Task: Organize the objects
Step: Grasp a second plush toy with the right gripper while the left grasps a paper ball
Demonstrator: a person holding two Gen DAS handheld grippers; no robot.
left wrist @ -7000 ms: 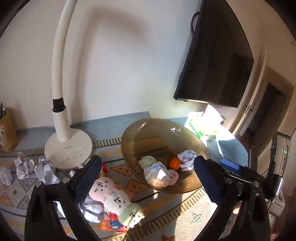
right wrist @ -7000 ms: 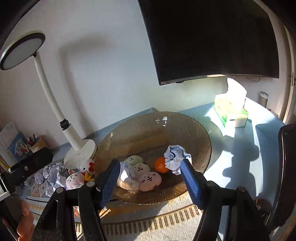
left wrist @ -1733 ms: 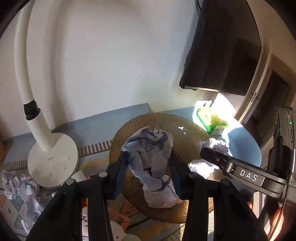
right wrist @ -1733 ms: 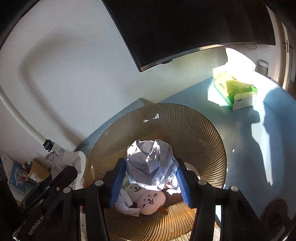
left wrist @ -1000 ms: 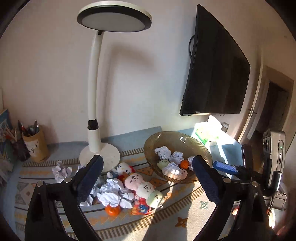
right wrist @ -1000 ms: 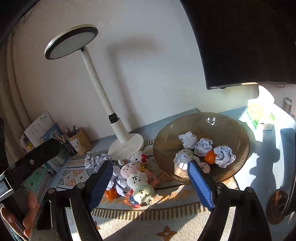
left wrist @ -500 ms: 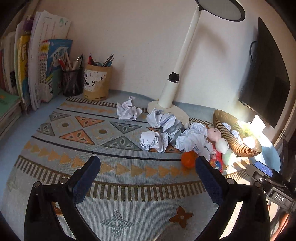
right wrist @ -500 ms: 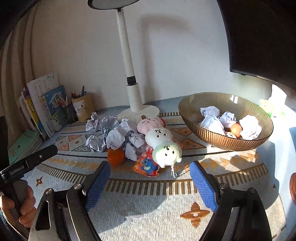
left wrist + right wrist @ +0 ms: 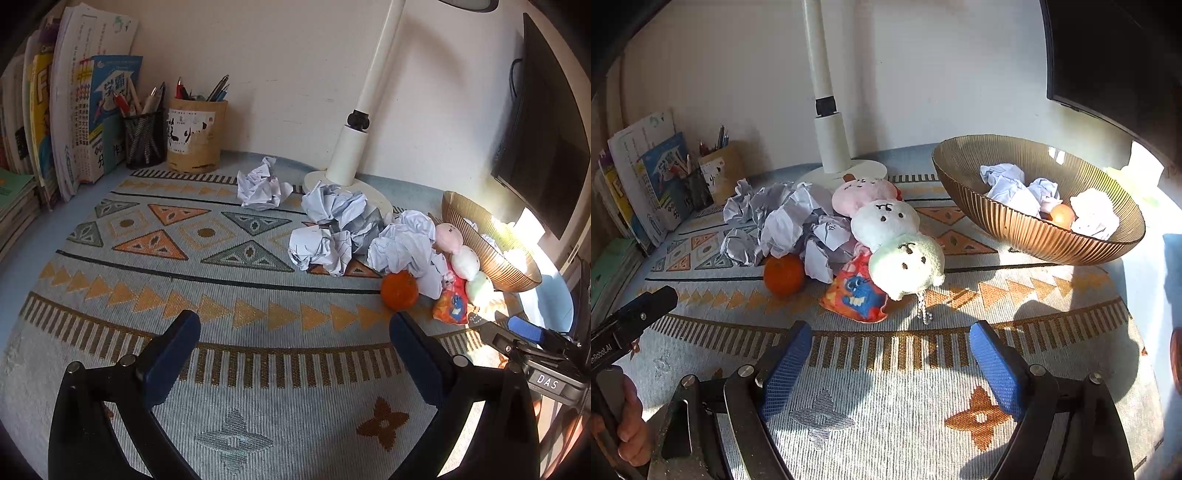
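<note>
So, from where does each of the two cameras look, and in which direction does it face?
Left wrist: on the left hand-held gripper, facing down over the patterned mat toward the books; both open fingers show, the right hand-held gripper at the edge.
Right wrist: on the right hand-held gripper, facing the plush toys and bowl; a hand shows.
Shared: orange, crumpled paper, lamp, bowl.
</note>
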